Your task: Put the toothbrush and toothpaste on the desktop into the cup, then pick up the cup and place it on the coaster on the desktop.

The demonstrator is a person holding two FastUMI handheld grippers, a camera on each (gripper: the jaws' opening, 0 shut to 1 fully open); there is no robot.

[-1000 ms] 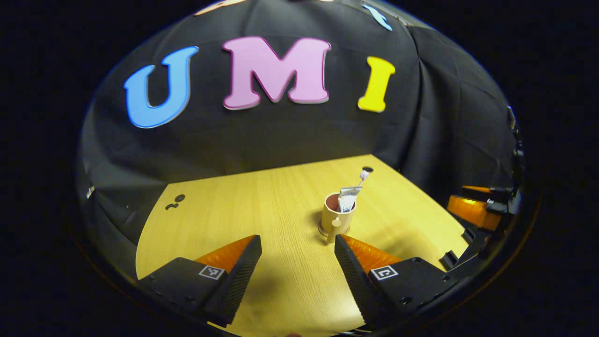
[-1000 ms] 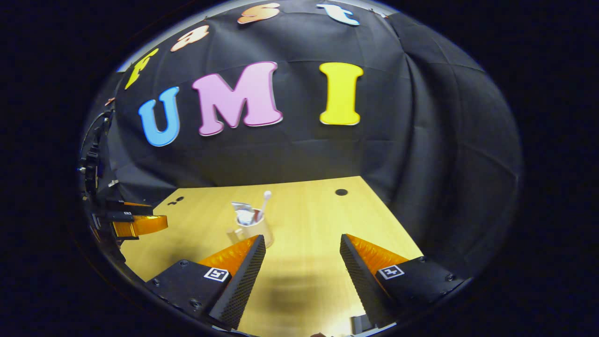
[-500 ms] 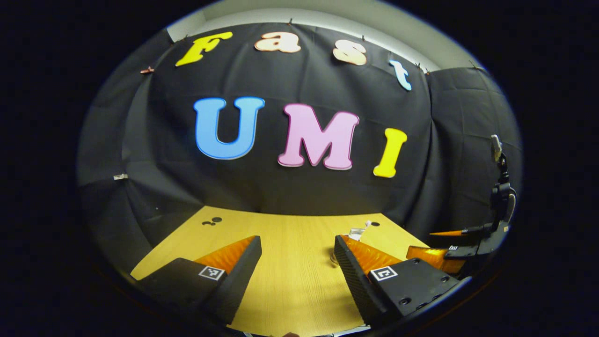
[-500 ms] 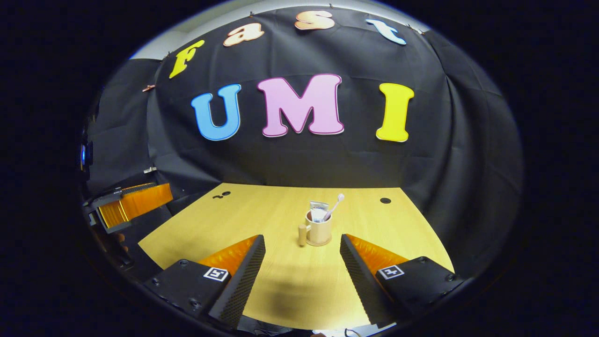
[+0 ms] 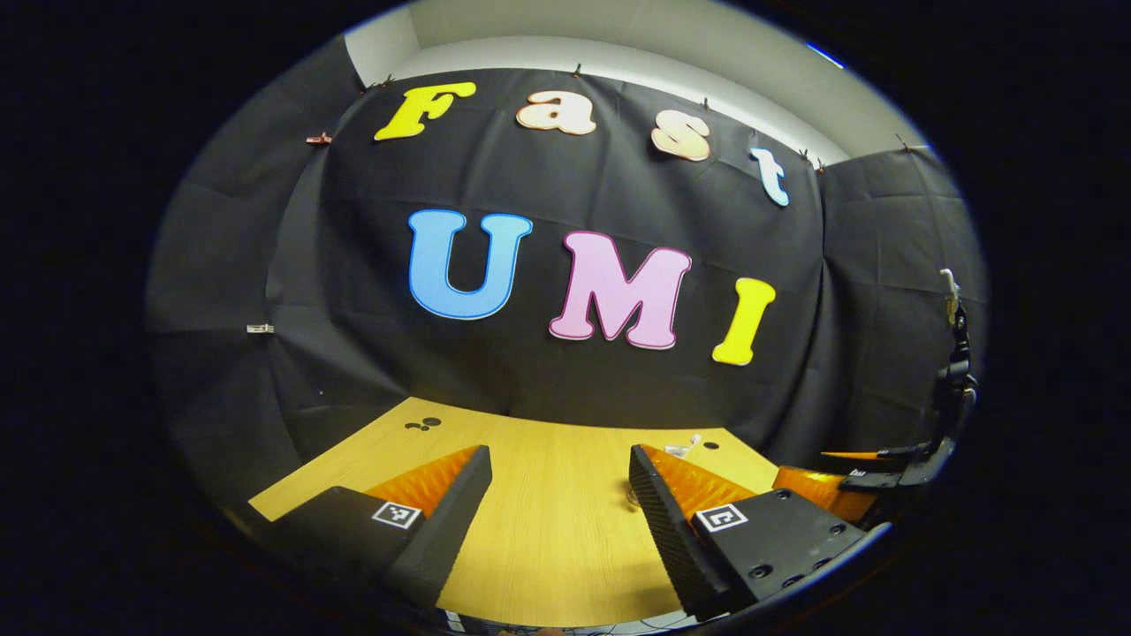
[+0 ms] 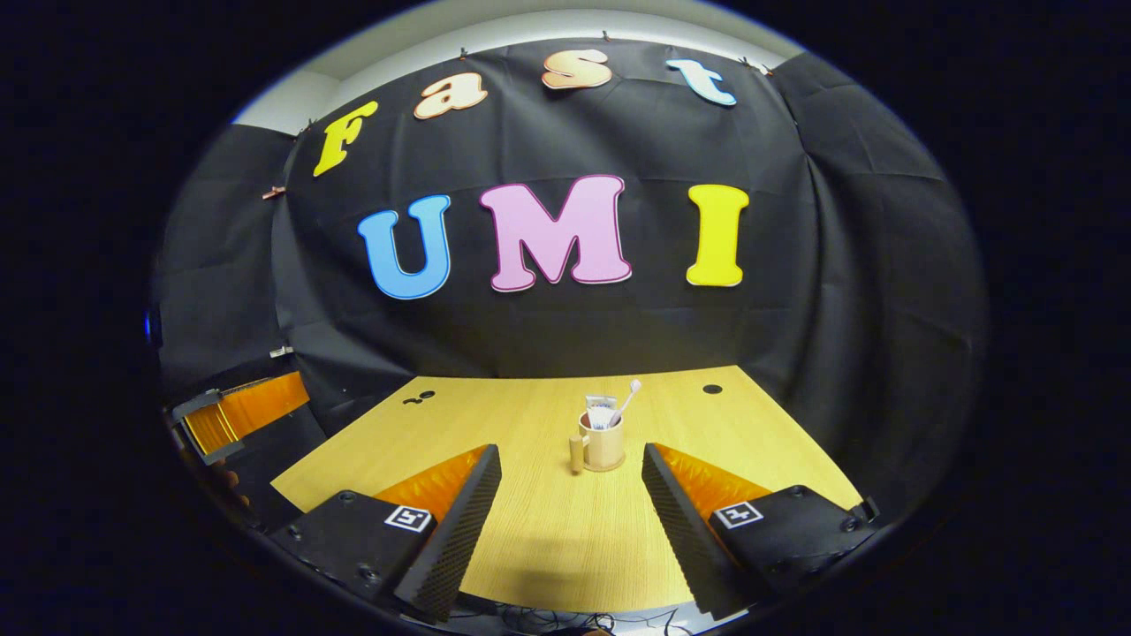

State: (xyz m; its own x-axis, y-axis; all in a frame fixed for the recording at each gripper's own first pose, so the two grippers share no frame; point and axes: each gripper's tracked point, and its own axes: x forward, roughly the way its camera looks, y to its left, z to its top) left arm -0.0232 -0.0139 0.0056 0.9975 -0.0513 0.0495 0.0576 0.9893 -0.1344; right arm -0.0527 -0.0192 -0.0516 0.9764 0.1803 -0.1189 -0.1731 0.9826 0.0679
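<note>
We hold both grippers, left [image 5: 557,495] and right [image 6: 570,495], jaws released and empty. The tan handled cup [image 6: 603,443] stands loaded mid-counter [image 6: 530,539]; a careless swing could topple it.

In the left gripper view, the cup [image 5: 633,496] is almost wholly hidden behind the left gripper's [image 5: 558,495] right-hand finger; a sliver of its base and the tips of the toothpaste [image 5: 676,450] and toothbrush [image 5: 695,438] project past the finger's top. Whether a coaster lies under the cup cannot be told there. The right gripper [image 5: 848,481], at the right margin, is partly covered by that finger's body, so how its jaws stand is unclear. In the right gripper view, the coaster [image 6: 604,467] is a thin rim at the cup's [image 6: 603,446] foot, too small to detail; the left gripper [image 6: 234,415] is cut by the left margin.
</note>
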